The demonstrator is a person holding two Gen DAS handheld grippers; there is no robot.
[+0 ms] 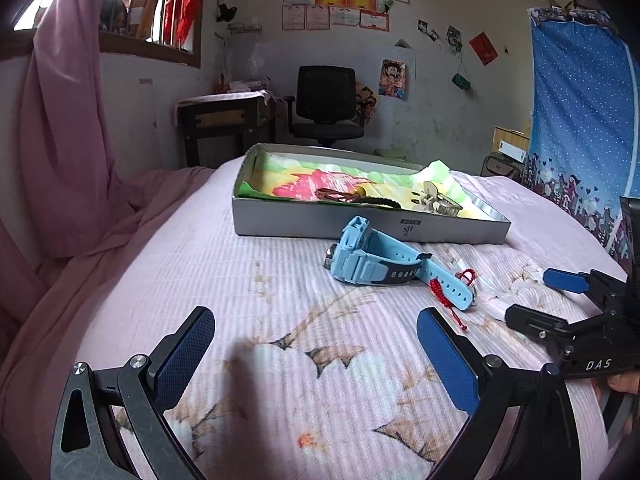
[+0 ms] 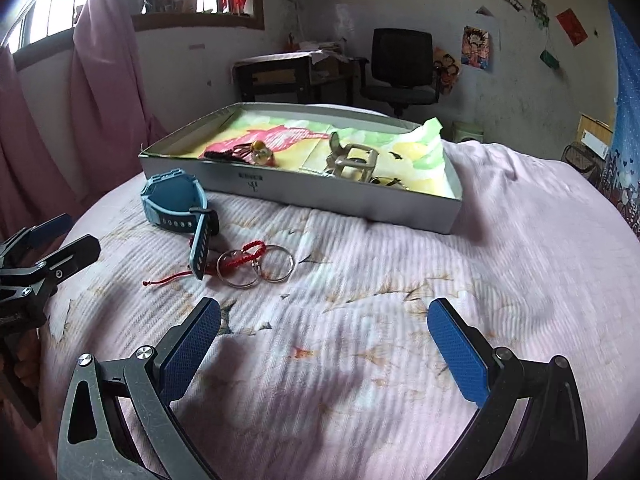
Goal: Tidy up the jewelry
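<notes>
On the pink bedspread [image 2: 400,280] lies a light blue watch [image 2: 176,204], just in front of the long side of a shallow grey box [image 2: 320,196] and close to its wall. Beside the strap end of the watch are two metal rings [image 2: 256,266] with a red cord [image 2: 244,254] looped through them — the cord also passes under the strap. Inside the box, on a colourful paper lining [image 2: 420,152], there are a dark hair tie with a small yellow figure [image 2: 262,152] and a pale metal watch [image 2: 352,162]; more small pieces lie near them, but they are too small to tell. The left gripper [image 1: 316,360] hovers above the bedspread with its jaws spread wide and nothing between the blue pads. The right gripper [image 2: 324,354] is the same — wide apart and holding nothing, low over the cloth near the rings. A black office chair [image 2: 402,68] stands behind the bed by the wall.
</notes>
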